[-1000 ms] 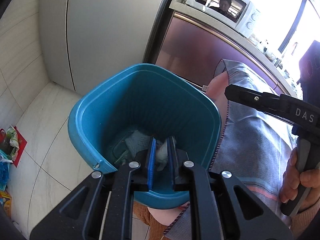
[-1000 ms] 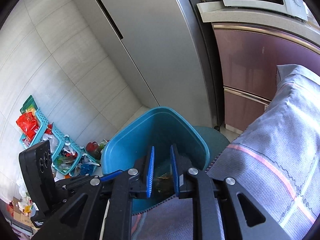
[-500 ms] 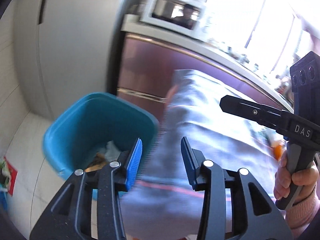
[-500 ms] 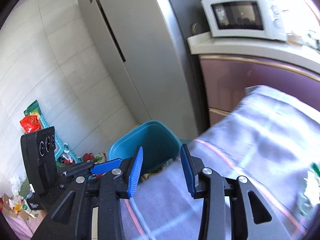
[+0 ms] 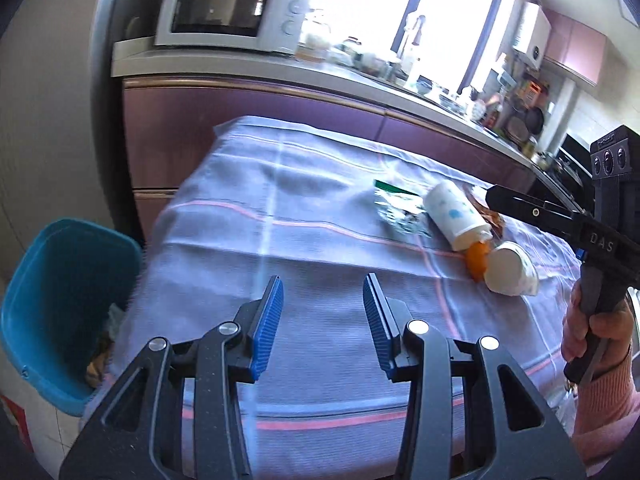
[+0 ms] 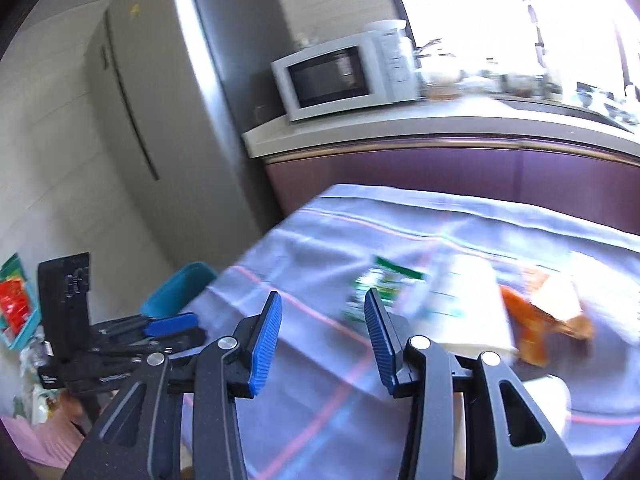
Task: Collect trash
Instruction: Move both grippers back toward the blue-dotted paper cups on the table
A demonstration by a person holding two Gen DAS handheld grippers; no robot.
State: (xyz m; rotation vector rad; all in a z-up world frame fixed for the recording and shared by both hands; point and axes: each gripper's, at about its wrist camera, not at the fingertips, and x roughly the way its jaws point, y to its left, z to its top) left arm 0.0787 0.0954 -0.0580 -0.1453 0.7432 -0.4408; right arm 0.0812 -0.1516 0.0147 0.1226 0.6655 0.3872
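We hold the left gripper (image 5: 323, 320) and right gripper (image 6: 320, 326) with jaws wide and empty above the cloth-covered surface (image 5: 320, 248), the blue bin (image 5: 60, 312) low at its left edge, and farther off lie a wrapper (image 5: 396, 210), white bottle (image 5: 454, 212) and cup (image 5: 510, 268).

Cloth-covered table (image 5: 320, 240); wrapper (image 5: 394, 210), two paper cups (image 5: 454, 216) (image 5: 510, 268), orange scrap (image 5: 477, 258)

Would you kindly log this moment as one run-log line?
phase: reaching for trash | left tongs: open, empty | right tongs: open, empty | on tablecloth: paper cup, green wrapper | bin: beside table
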